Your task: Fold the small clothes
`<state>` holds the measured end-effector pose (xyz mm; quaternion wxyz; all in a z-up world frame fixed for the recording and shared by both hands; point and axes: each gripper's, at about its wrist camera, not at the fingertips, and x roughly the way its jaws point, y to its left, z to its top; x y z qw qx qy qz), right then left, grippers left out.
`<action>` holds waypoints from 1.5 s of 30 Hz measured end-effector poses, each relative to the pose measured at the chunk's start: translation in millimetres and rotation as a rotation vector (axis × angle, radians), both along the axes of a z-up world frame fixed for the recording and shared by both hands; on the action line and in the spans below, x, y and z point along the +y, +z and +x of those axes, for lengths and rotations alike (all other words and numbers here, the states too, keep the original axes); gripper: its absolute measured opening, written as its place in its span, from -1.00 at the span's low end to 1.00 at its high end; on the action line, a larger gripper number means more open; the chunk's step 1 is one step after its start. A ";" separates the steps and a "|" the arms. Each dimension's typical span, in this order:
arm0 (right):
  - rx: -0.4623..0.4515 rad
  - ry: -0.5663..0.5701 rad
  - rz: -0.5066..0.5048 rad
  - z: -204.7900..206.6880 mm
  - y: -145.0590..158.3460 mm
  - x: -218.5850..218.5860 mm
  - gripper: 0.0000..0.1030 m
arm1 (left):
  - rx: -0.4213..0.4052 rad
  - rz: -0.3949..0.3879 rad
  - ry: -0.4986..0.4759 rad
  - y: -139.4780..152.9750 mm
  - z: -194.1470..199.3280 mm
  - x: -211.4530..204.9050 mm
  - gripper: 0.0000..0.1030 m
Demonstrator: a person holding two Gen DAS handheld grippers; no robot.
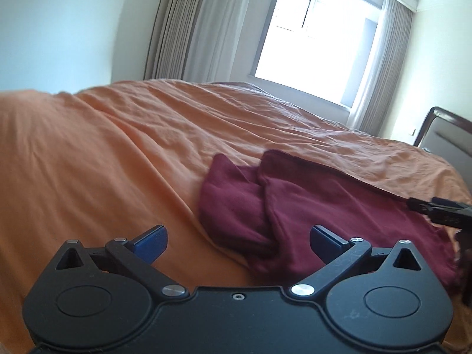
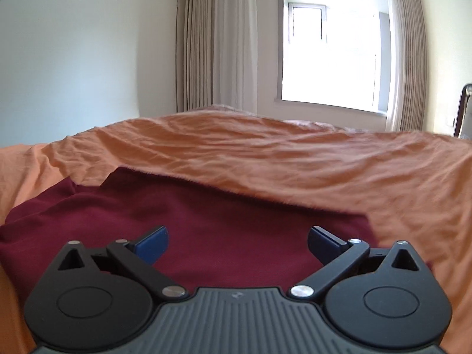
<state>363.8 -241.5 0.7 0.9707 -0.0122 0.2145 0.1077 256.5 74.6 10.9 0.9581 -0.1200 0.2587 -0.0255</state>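
Lying partly folded on the orange bed sheet (image 1: 118, 147), the maroon cloth garment (image 1: 295, 206) still needs folds, with left claw (image 1: 239, 239) and right claw (image 2: 237, 240) both released, empty.

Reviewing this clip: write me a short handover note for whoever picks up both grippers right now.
Left gripper: open, nothing between its pads, at the near left edge of the maroon garment.
Right gripper: open, empty, over the same garment's middle.
The garment lies on the orange bedspread, not held by either gripper. Its left part is doubled over with a sleeve-like flap lying alongside, so at least one fold looks made; the far edge is straight.
Left to do: probably square up the left flap and fold again into a compact stack. I can't tell how many layers are there already.
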 end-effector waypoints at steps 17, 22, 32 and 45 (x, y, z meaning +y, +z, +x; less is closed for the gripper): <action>-0.127 -0.053 0.075 -65.8 -54.9 -5.8 1.00 | -0.055 -0.363 0.000 -37.1 -1.1 -53.9 0.99; -0.121 -0.068 0.041 -60.9 -55.4 -2.0 1.00 | -0.083 -0.407 0.069 -45.3 8.7 -45.7 0.99; -0.141 -0.082 0.011 -65.0 -57.4 3.8 1.00 | -0.082 -0.383 0.121 -45.4 22.7 -45.4 0.49; -0.157 -0.107 -0.032 -66.8 -56.7 11.2 1.00 | -0.098 -0.391 0.192 -59.1 33.0 -34.9 0.04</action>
